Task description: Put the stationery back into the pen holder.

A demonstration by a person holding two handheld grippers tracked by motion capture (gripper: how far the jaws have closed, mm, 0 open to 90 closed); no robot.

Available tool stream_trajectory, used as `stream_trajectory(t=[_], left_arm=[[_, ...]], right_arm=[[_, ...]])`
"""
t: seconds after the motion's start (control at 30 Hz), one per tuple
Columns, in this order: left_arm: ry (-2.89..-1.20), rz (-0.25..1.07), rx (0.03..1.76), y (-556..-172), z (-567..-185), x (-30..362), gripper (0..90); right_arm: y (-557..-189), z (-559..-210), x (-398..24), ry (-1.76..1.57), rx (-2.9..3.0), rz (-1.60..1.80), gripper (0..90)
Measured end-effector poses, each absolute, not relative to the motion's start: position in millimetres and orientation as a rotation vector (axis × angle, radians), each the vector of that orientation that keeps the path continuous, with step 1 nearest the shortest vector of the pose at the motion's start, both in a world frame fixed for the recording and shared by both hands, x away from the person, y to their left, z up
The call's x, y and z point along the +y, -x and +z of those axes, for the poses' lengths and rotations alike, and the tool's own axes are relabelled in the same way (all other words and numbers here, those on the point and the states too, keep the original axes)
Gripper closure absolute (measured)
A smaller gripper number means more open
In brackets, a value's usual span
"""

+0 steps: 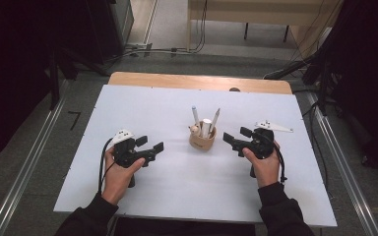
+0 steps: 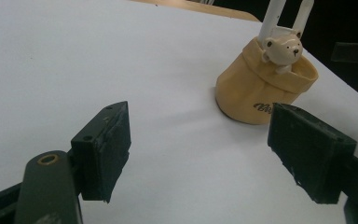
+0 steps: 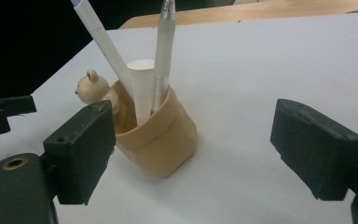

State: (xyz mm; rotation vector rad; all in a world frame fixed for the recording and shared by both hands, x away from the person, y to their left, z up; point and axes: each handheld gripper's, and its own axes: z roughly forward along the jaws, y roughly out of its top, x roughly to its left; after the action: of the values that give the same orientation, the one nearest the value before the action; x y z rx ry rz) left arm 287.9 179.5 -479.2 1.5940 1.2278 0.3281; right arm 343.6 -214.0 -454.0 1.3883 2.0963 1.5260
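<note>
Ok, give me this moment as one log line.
left gripper: open, empty | right gripper: open, empty | pen cup: upright between them, untouched, holding pens

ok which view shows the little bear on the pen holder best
The left gripper view: the bear faces the camera on the pen holder rim. The right gripper view shows it from behind; the high view shows a tiny blob.

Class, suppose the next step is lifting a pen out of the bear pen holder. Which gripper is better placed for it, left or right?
Probably the right gripper. Its jaws are open and its view looks straight at the pens in the pen holder. The left gripper, also open, sees the holder off to one side with the bear figure in front.
</note>
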Motion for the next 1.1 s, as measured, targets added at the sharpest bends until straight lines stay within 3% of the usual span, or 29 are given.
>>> stream_trajectory(t=[1.1], left_arm=[[-1.532,0.384,1.315,-285,-483,215,21.8]], right_arm=[[-325,-461,-243,-1.424,2.074,1.469,12.5]])
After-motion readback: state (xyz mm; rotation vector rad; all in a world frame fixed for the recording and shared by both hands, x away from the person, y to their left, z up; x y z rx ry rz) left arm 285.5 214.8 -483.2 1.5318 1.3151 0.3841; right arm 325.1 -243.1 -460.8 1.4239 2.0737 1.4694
